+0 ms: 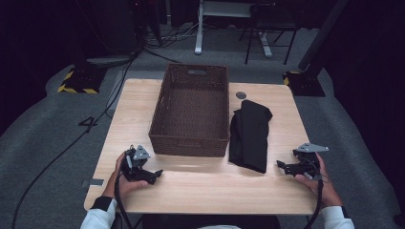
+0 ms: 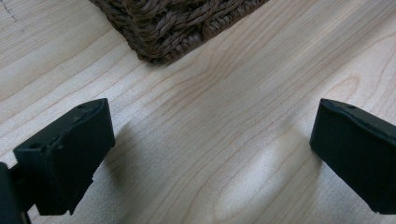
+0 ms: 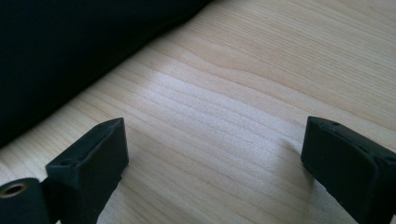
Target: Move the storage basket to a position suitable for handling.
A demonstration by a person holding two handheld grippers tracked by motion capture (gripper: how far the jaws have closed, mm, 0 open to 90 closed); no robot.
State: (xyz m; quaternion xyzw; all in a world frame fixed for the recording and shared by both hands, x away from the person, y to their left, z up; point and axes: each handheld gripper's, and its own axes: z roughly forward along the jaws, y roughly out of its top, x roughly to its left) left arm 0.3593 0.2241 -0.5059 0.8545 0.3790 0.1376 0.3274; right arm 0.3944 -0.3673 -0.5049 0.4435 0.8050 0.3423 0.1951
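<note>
black cloth [image 1: 250,134] lay folded on the wooden table [image 1: 200,186], just beside the right wall of a brown woven basket [image 1: 191,110], which stood empty at the table's middle. largest first: the table, then the basket, then the cloth. the left gripper [image 1: 154,174], held in the person's left hand near the basket's front corner, had its jaws spread wide over bare wood. the right gripper [image 1: 282,165], near the cloth's front end, also stood wide with nothing between.

Dark lab or studio (black drapes [image 1: 43,28], floor cables [image 1: 62,152], hazard-taped stands [image 1: 79,81])
</note>
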